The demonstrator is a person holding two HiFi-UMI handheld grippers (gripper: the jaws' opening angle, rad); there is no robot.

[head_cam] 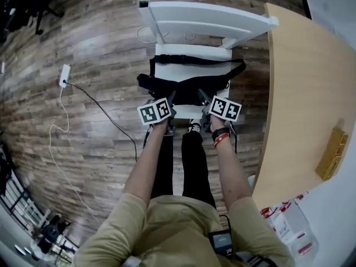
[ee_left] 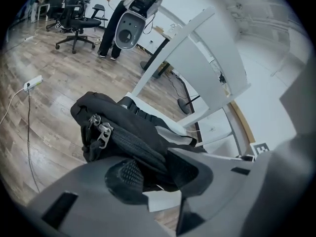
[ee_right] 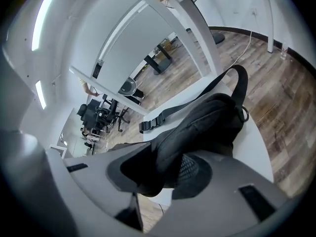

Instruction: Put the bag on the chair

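A black bag [head_cam: 186,86] with a buckled strap lies across the seat of the white chair [head_cam: 167,57]. Both grippers meet its near edge from the front. My left gripper [head_cam: 171,99] is at the bag's left part, and in the left gripper view the bag [ee_left: 123,127] fills the gap between the jaws of that gripper [ee_left: 158,174]. My right gripper [head_cam: 202,98] is at the right part. In the right gripper view the bag's fabric [ee_right: 207,122] is likewise pinched in the gripper [ee_right: 165,174]. The strap runs over the seat [ee_right: 259,147].
A wooden table [head_cam: 300,93] stands close to the chair's right, with a cardboard box [head_cam: 332,152] on it. A white power strip [head_cam: 64,75] and its cables lie on the floor to the left. Office chairs [ee_left: 74,19] and a standing person [ee_left: 111,28] are further off.
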